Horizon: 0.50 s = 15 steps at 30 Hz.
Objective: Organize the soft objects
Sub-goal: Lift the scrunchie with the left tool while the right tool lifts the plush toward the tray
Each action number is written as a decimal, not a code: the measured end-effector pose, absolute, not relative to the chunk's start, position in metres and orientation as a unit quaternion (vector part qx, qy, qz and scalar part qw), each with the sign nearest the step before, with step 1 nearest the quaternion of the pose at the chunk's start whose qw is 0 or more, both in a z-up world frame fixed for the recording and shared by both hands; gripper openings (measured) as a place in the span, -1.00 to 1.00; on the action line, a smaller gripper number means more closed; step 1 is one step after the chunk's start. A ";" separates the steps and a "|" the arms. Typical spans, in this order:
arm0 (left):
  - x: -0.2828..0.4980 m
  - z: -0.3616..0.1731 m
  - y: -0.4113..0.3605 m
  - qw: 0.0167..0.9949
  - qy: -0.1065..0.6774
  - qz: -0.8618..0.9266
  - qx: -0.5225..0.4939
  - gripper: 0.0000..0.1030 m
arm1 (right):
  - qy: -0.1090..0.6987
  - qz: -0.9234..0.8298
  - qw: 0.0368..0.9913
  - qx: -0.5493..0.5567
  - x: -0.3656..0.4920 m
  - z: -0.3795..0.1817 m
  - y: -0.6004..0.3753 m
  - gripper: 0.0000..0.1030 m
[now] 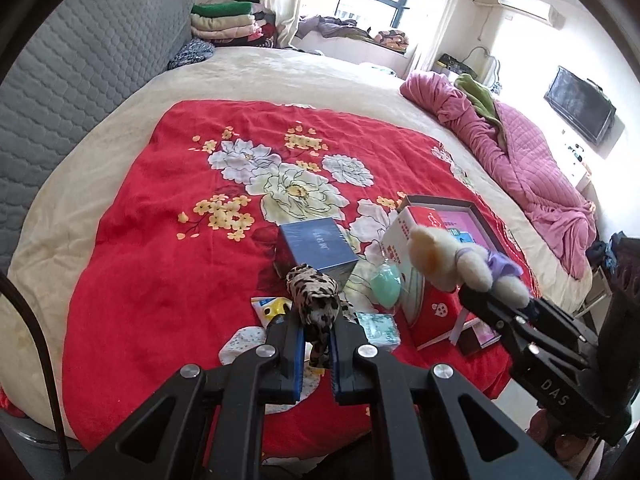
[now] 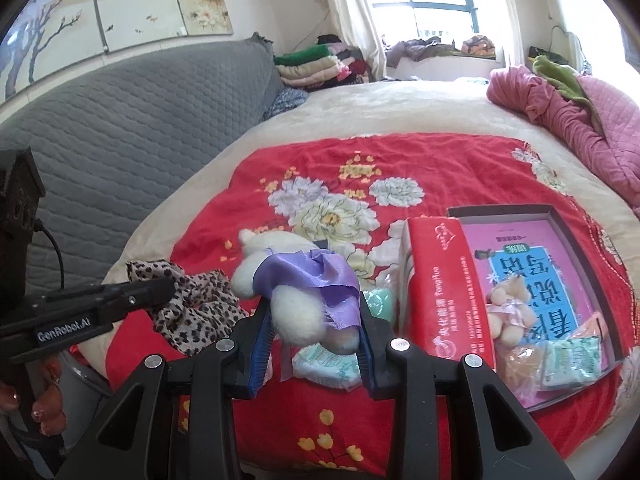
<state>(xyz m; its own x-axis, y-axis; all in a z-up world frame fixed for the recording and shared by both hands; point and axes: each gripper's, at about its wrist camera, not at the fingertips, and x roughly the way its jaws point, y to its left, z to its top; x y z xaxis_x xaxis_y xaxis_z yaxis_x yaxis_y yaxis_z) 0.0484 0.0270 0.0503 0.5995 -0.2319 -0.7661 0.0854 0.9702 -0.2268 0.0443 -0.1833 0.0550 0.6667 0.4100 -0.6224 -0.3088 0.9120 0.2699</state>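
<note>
- The left tool (image 1: 314, 330) is pressed together on a leopard-print cloth (image 1: 314, 300), which hangs bunched between its pads above the red blanket (image 1: 160, 280).
- The right tool (image 2: 316, 334) pinches a white plush toy (image 2: 296, 316) in a purple ribbon dress by its lower body; the toy is clear of the bed (image 2: 400, 108), head pointing away from the camera.
- Both soft things are thus in the air, near each other, over the near edge of the blanket; neither has been put down anywhere yet.
- A likely goal is the open tray (image 2: 560, 216) on the right side of the blanket. It already holds a small bear (image 2: 506, 300) in a pink dress and some soft packets (image 2: 572, 356), so part of the sorting looks done.
- A red box (image 2: 440, 280) stands against the tray's left edge, and a blue box (image 1: 316, 246) sits to its left.
- Still loose on the blanket: a mint-green pouch (image 1: 386, 284) between the two boxes, a pale tissue pack (image 2: 324, 364) under the plush, and a small yellow-and-white packet (image 1: 272, 308) by the cloth.
- My judgement: the task is about midway. The two held things need placing, then the loose ones gathering.
- The pink quilt (image 1: 520, 152) and the folded stack (image 1: 228, 24) lie well away and look untouched.
</note>
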 end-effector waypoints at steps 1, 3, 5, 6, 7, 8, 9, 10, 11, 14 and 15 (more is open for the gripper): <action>0.048 0.051 0.025 0.890 0.439 -0.090 -0.081 -0.81 | 0.355 0.196 0.911 0.073 0.043 0.058 -0.186 -0.28; 0.048 0.054 0.018 0.891 0.439 -0.090 -0.075 -0.81 | 0.351 0.191 0.914 0.075 0.040 0.062 -0.190 -0.28; 0.048 0.056 0.012 0.891 0.439 -0.089 -0.067 -0.81 | 0.346 0.187 0.916 0.080 0.038 0.066 -0.196 -0.28; 0.048 0.057 0.008 0.892 0.439 -0.090 -0.063 -0.81 | 0.345 0.183 0.917 0.081 0.038 0.067 -0.199 -0.28; 0.048 0.058 0.005 0.892 0.439 -0.091 -0.062 -0.81 | 0.343 0.180 0.918 0.083 0.036 0.069 -0.202 -0.28; 0.049 0.058 0.002 0.892 0.438 -0.093 -0.060 -0.81 | 0.340 0.176 0.920 0.085 0.036 0.071 -0.206 -0.28; 0.049 0.059 -0.003 0.892 0.439 -0.093 -0.055 -0.81 | 0.338 0.172 0.921 0.088 0.035 0.074 -0.211 -0.28; 0.050 0.060 -0.005 0.892 0.439 -0.093 -0.052 -0.81 | 0.336 0.169 0.922 0.091 0.035 0.075 -0.215 -0.28; 0.051 0.060 -0.009 0.892 0.440 -0.093 -0.051 -0.81 | 0.334 0.164 0.923 0.094 0.033 0.076 -0.220 -0.28; 0.054 0.064 -0.020 0.892 0.439 -0.100 -0.048 -0.81 | 0.333 0.151 0.925 0.103 0.032 0.077 -0.232 -0.28; 0.054 0.065 -0.024 0.892 0.438 -0.103 -0.045 -0.81 | 0.332 0.146 0.926 0.107 0.031 0.078 -0.237 -0.28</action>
